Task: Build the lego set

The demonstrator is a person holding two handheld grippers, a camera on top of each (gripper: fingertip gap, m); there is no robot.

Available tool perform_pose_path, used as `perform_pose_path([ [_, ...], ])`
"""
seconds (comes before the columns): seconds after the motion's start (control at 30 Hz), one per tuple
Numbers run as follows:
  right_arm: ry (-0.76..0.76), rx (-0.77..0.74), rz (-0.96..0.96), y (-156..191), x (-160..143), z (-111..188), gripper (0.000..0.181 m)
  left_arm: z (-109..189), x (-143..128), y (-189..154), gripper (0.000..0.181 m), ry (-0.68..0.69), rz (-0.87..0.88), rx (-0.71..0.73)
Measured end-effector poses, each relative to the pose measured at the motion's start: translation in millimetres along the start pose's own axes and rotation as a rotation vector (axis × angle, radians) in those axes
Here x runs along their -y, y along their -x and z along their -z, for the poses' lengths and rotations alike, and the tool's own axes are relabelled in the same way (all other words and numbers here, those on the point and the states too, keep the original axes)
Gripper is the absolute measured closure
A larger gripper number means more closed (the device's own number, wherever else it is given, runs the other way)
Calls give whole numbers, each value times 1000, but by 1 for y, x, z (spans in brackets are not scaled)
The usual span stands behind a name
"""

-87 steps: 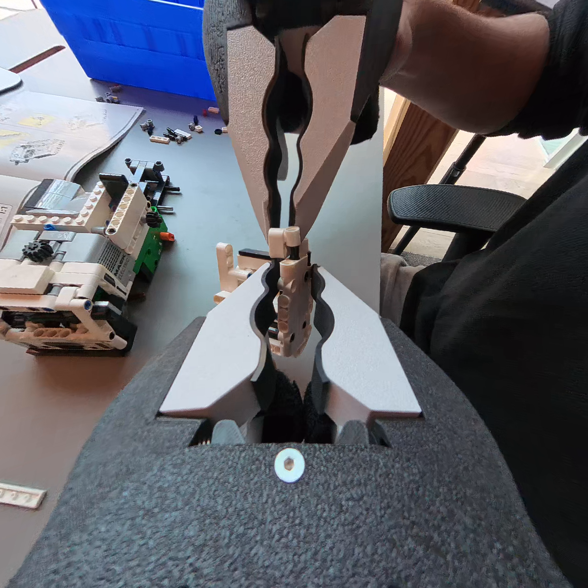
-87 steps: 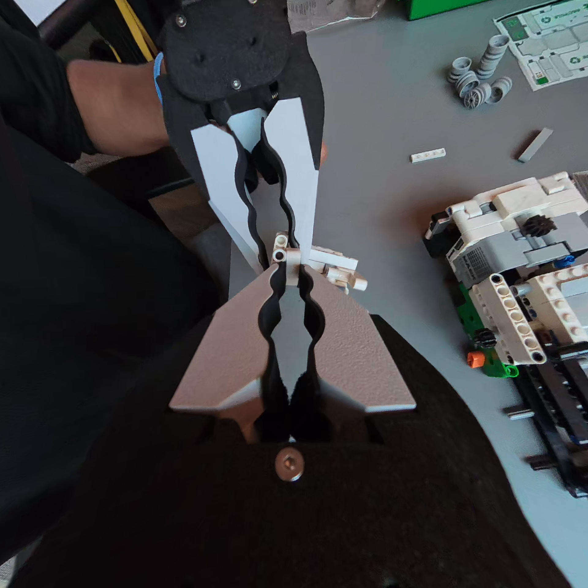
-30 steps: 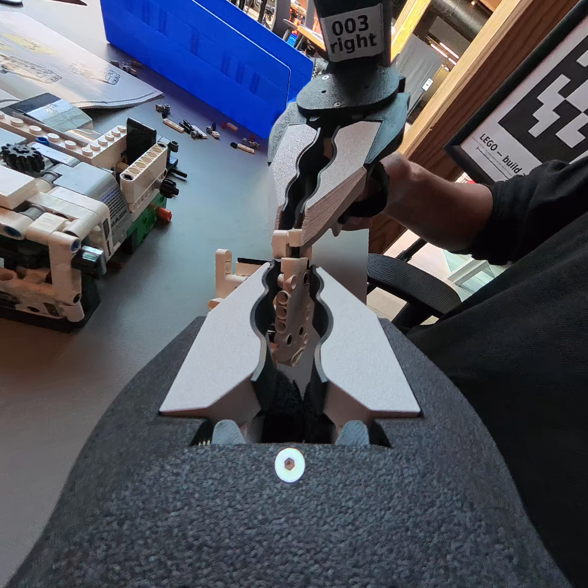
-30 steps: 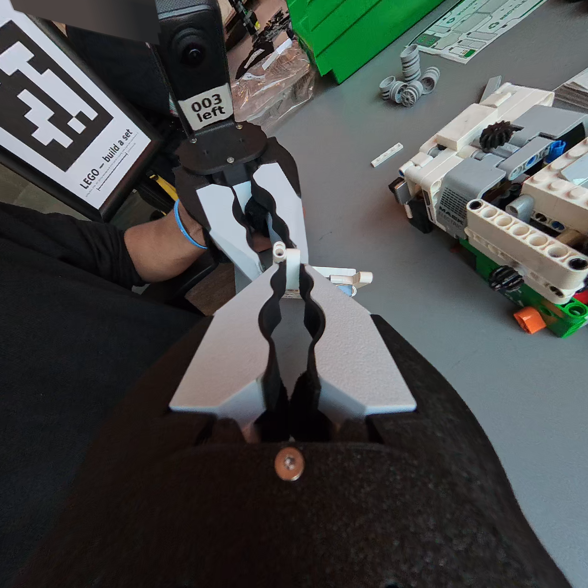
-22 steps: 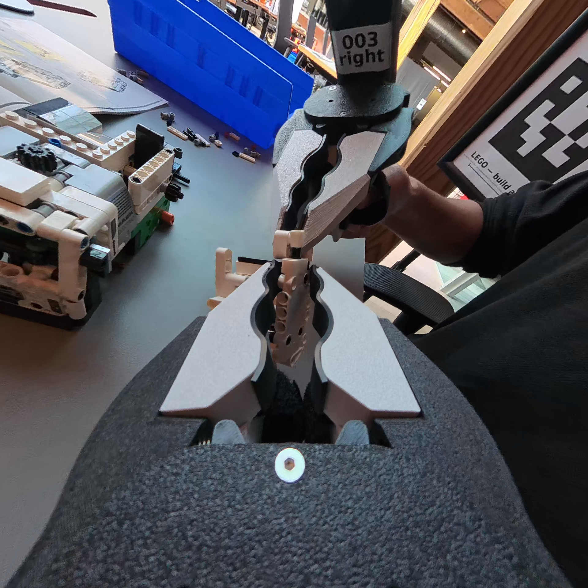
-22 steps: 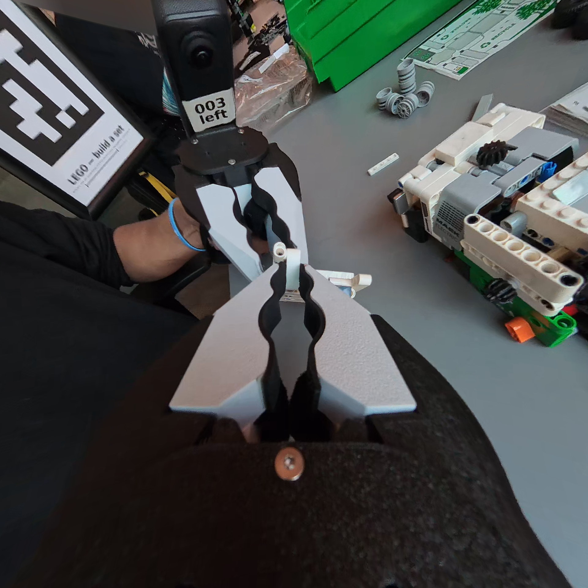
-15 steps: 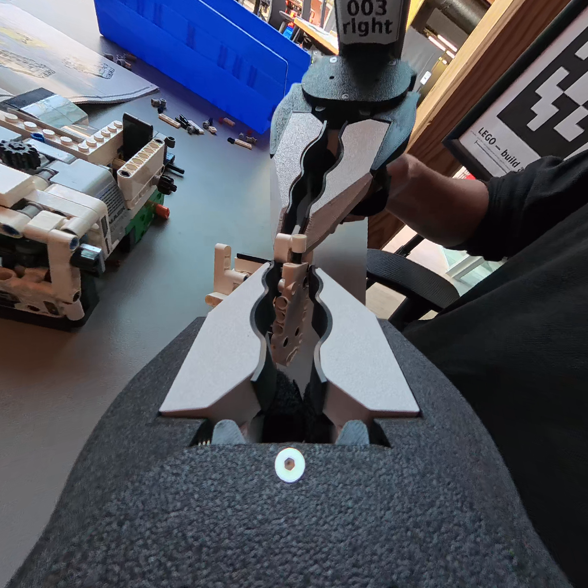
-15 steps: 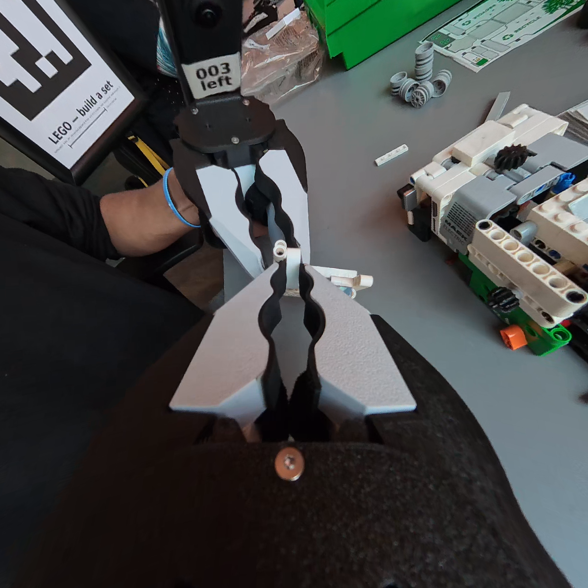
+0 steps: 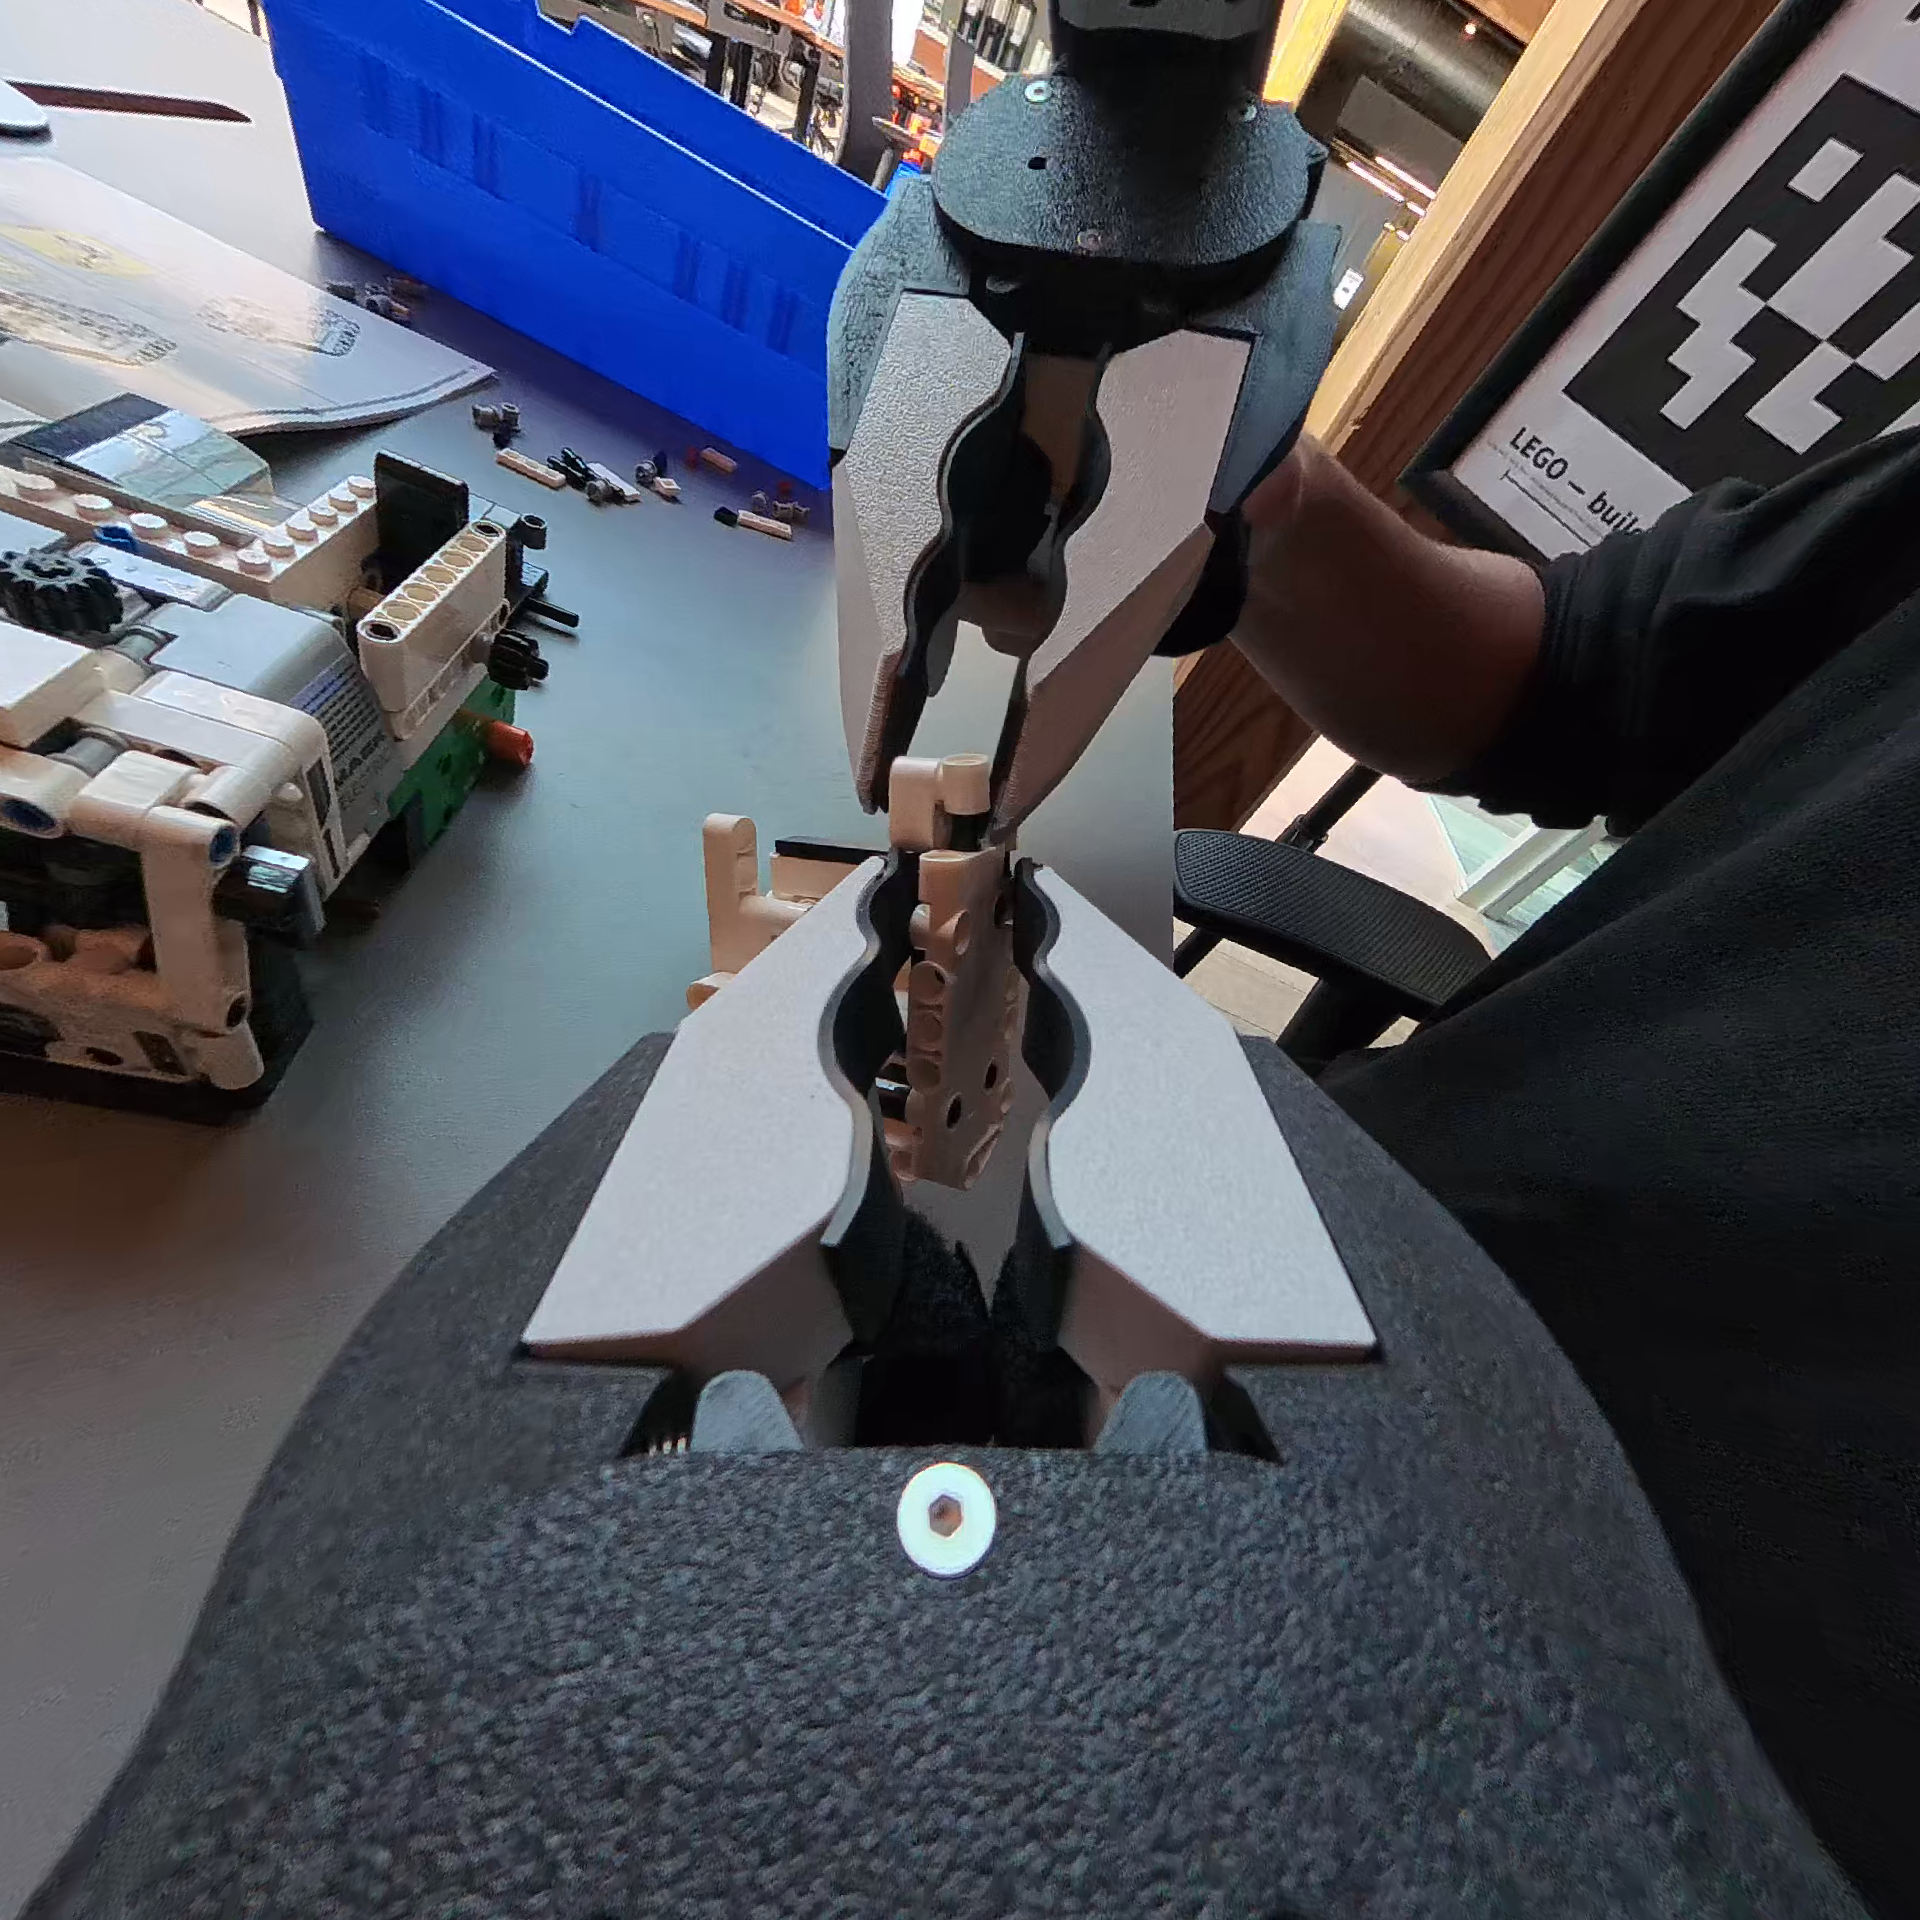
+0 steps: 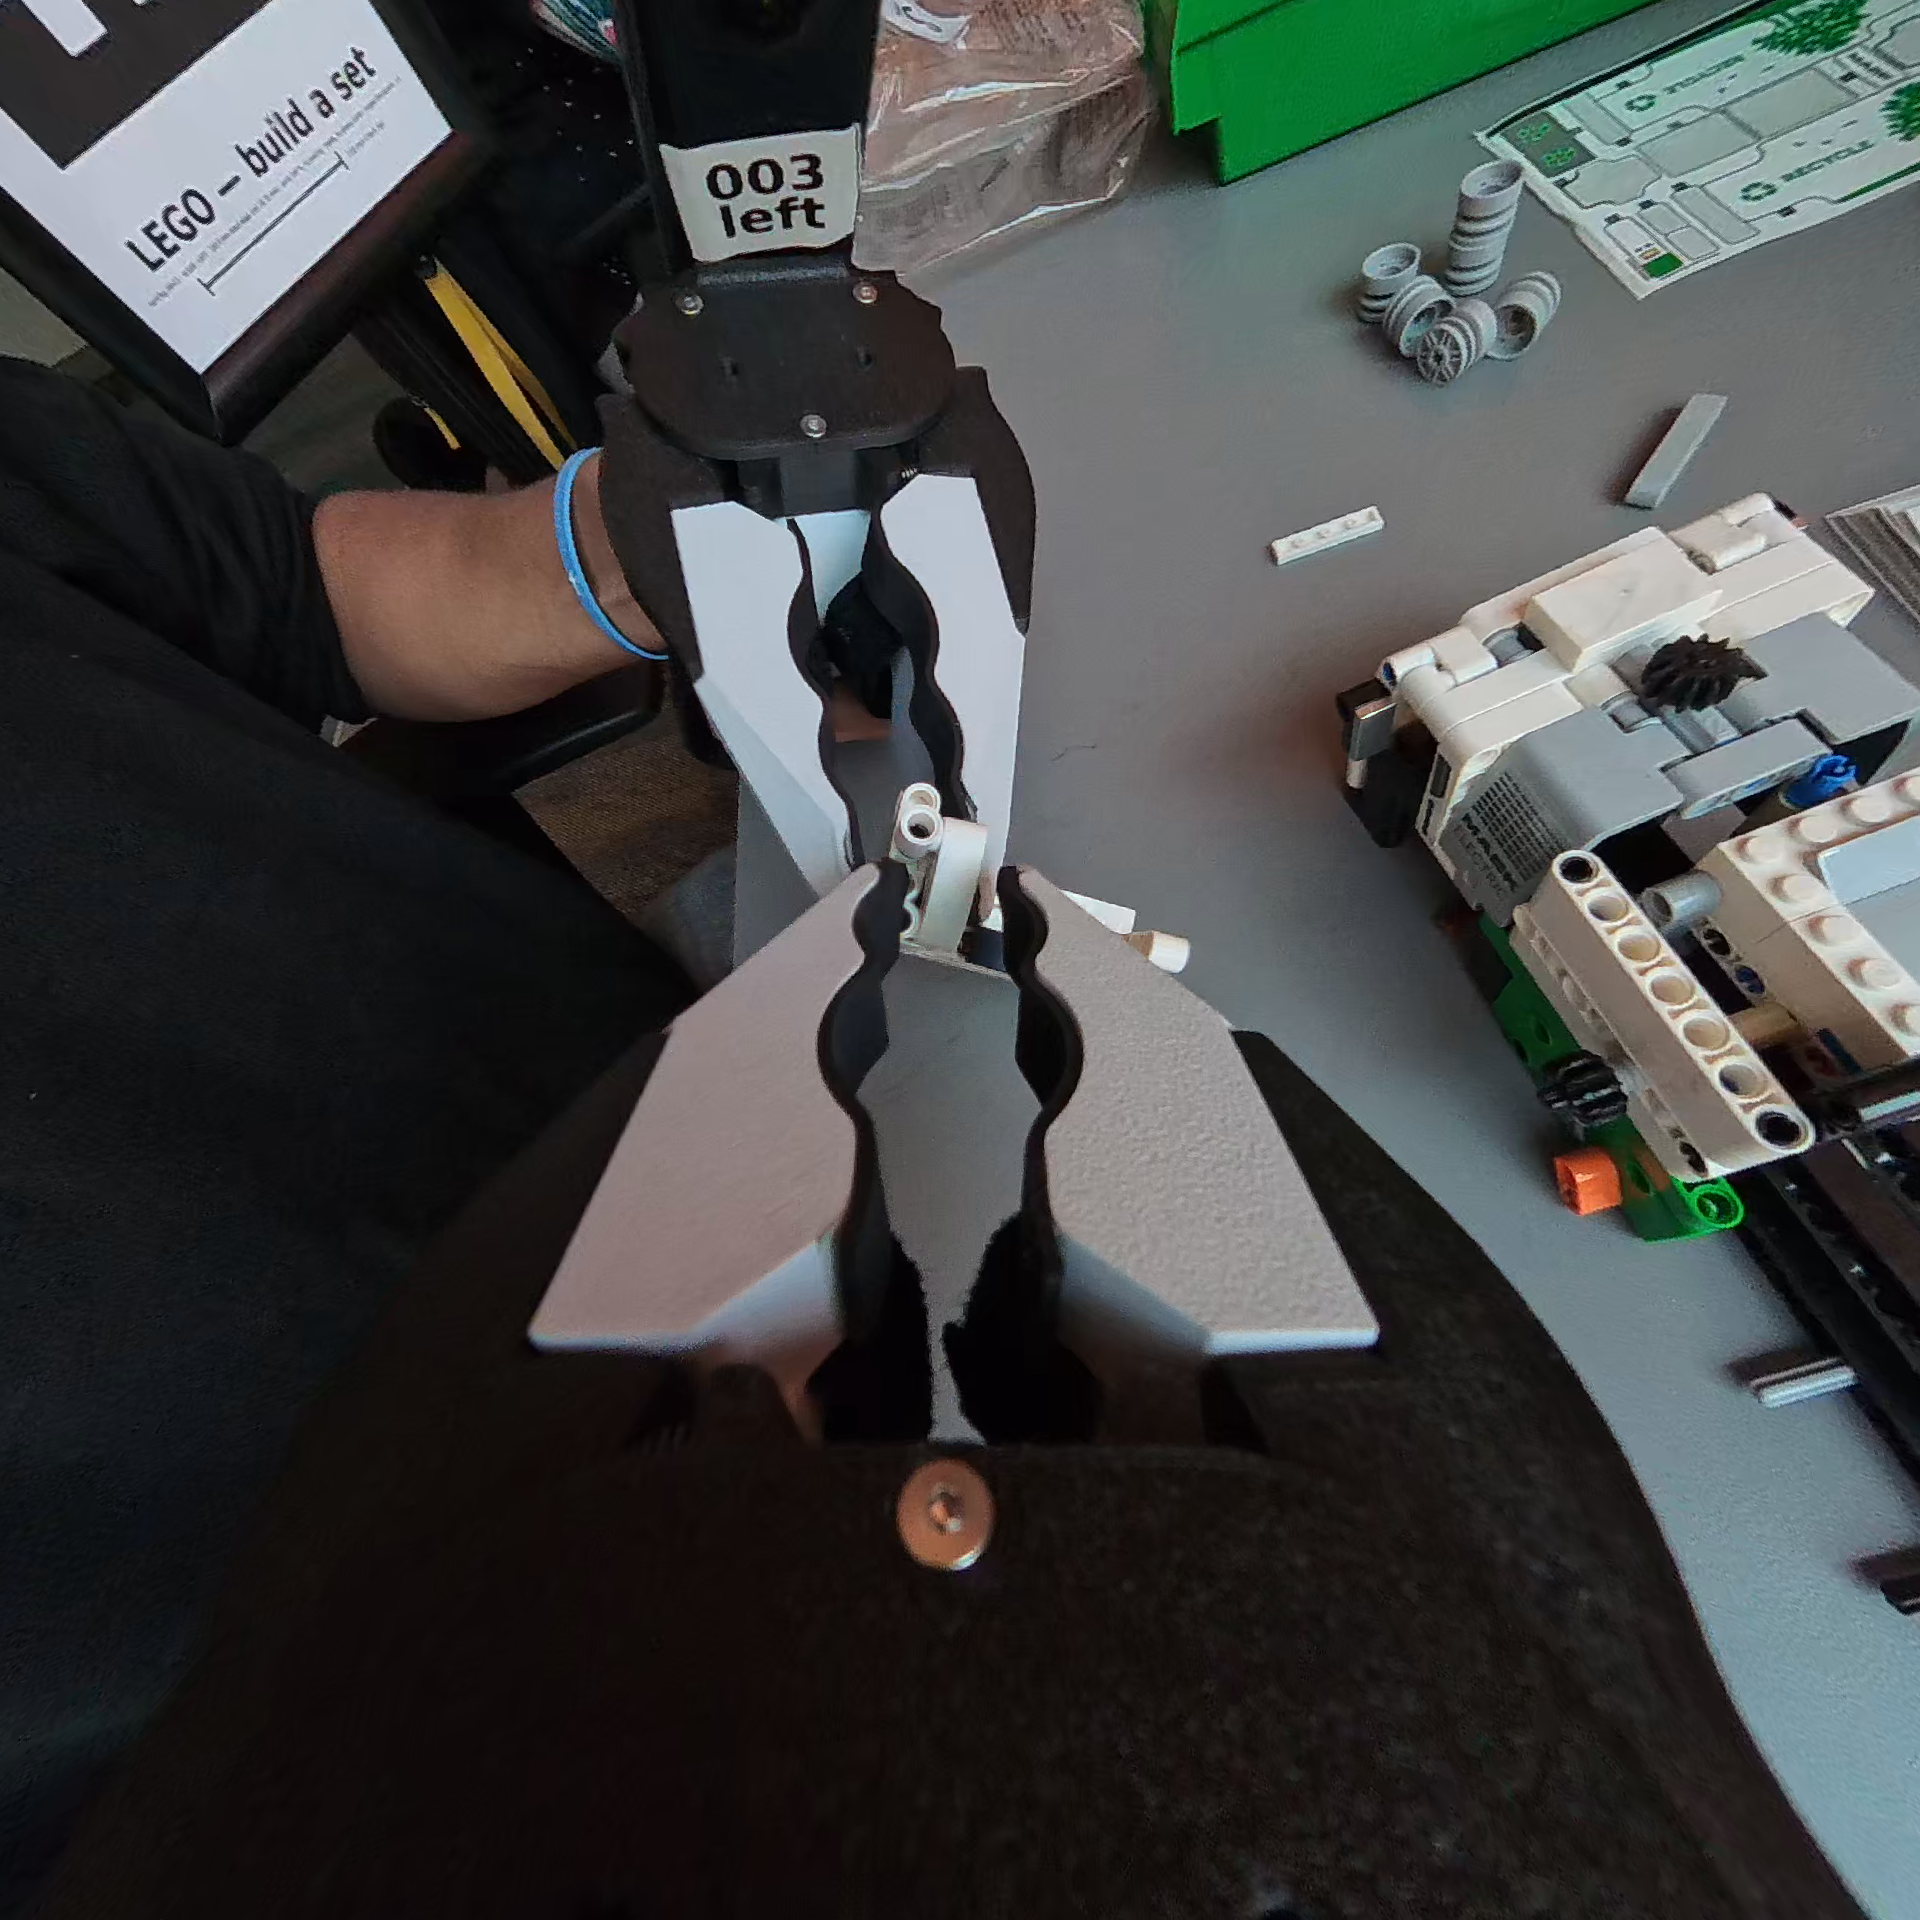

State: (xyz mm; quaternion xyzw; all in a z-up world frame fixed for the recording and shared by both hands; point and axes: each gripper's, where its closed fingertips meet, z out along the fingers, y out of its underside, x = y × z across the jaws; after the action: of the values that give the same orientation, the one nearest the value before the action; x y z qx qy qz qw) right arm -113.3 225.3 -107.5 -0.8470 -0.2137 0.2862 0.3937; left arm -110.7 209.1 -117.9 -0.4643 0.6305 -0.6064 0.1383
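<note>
My left gripper (image 9: 953, 878) is shut on a tan holed Lego beam (image 9: 961, 1018), held upright between its fingers above the table's near edge. A small white connector (image 9: 940, 795) sits on the beam's far end. My right gripper (image 10: 943, 888) faces the left one tip to tip. Its jaws are slightly apart around the connector (image 10: 951, 868), with a small gap on the right side. The part-built white, grey and green truck (image 9: 208, 727) stands on the grey table, to the right in the right wrist view (image 10: 1662, 831).
A small white sub-assembly (image 9: 748, 883) lies on the table just beyond the grippers. A blue bin (image 9: 571, 229), a booklet (image 9: 156, 332) and loose small parts (image 9: 623, 478) are farther back. Grey wheels (image 10: 1455, 301), a green box (image 10: 1351, 73) and a sticker sheet (image 10: 1714, 156) lie across the table. An office chair (image 9: 1330, 935) is beside the table. Left and right tips are no more than a few centimetres apart.
My right gripper's jaws have opened a little around the connector, which they were clamping before. Both grippers have tilted and shifted slightly. The left gripper still grips the beam.
</note>
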Motion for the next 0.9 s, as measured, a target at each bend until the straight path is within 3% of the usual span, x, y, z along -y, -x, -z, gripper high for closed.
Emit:
perform_pose_path([
  [0.13, 10, 36, 69, 6, 5, 11, 155, 0, 0, -3, 164, 4, -5, -16],
  [0.27, 8, 94, 331, 20, 26, 24, 155, -1, 0, -13, 164, 28, -16, -69],
  [0.4, 175, 183, 570, 34, 21, 18, 158, 0, 5, -26, 164, 50, -41, -110],
  [0.6, 292, 244, 662, 40, 22, 15, 172, 4, 9, -35, 164, 46, -63, -134],
  [0.9, 327, 283, 660, 47, 16, 10, 175, 7, 7, -41, 164, 47, -69, -168],
])
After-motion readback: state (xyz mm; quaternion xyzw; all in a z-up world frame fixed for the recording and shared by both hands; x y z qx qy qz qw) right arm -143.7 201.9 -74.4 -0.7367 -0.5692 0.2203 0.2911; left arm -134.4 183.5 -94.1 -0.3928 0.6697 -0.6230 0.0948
